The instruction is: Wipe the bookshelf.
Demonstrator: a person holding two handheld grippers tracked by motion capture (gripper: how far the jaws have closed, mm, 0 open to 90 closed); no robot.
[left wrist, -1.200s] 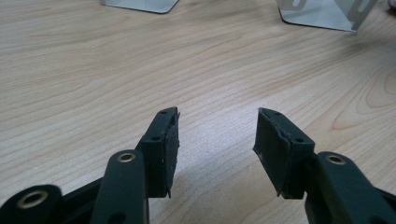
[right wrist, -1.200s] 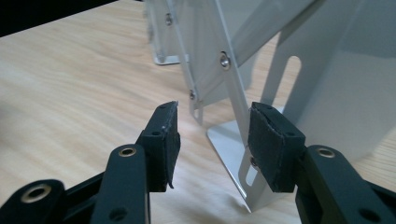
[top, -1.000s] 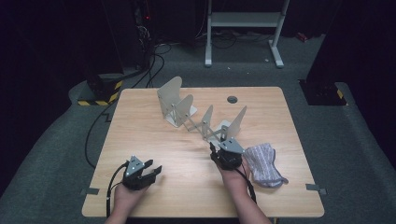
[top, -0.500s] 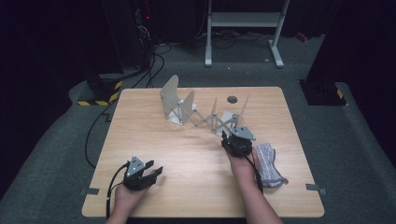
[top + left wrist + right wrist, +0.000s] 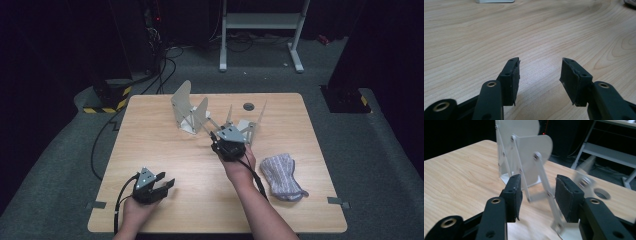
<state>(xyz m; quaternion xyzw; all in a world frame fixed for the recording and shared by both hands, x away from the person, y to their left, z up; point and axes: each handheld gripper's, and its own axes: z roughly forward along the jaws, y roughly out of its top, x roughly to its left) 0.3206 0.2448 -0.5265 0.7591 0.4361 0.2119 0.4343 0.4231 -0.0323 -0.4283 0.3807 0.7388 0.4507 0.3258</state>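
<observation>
The rack (image 5: pixel 215 117), a white folding frame of upright plates joined by scissor links, stands on the far middle of the tabletop (image 5: pixel 165 155); one end plate is at the left and the other end (image 5: pixel 250 127) is pulled out to the right, so it looks partly stretched, not fully. The sock (image 5: pixel 281 175) lies flat on the tabletop near the right edge, well apart from the rack and touched by nothing, so I judge that the opening of the rack is in hand and the sock is not yet dealt with. The right gripper (image 5: pixel 226 141) is at the near right end of the rack; in the right gripper view its jaws (image 5: pixel 537 195) stand about half open on both sides of a thin link bar (image 5: pixel 543 180), and they have just been closing a little, but the pads (image 5: pixel 515 195) do not seem to press on the bar. The right forearm reaches forward from the bottom edge, with the gripper pointing away toward the rack. The left gripper (image 5: pixel 150 184) rests low near the front left edge; its jaws (image 5: pixel 539 80) are fairly wide apart with only bare wood between them, so it holds nothing, and its hand is pulled back close to the person.
</observation>
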